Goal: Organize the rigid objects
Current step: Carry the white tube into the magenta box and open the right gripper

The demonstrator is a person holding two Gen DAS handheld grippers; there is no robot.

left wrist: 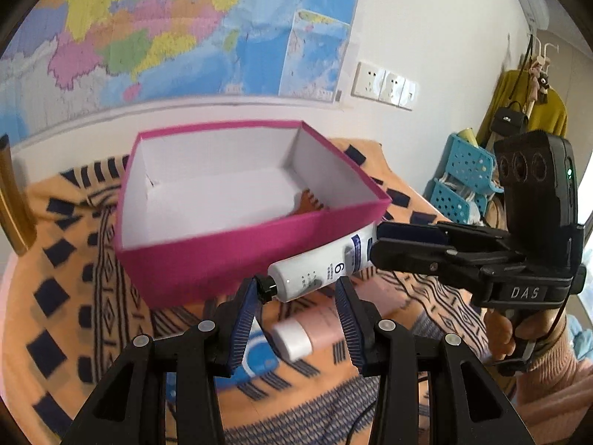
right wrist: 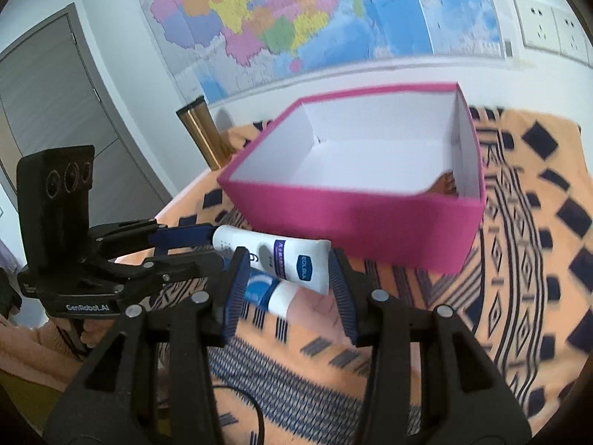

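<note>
Fingers (left wrist: 344,296) of both grippers pinch the white tube (left wrist: 322,267), one at each end, beside the pink box (left wrist: 241,256).

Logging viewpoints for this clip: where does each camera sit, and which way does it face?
Left wrist: on the left gripper, facing the pink cardboard box; right gripper and a hand show.
Right wrist: on the right gripper, facing the same box; left gripper shows.
Shared: the white plastic tube held at both ends.

A white tube (left wrist: 326,259) with a black cap and blue label hangs level in front of an open pink box (left wrist: 237,256). A pink tube (left wrist: 307,330) lies on the cloth below.
</note>
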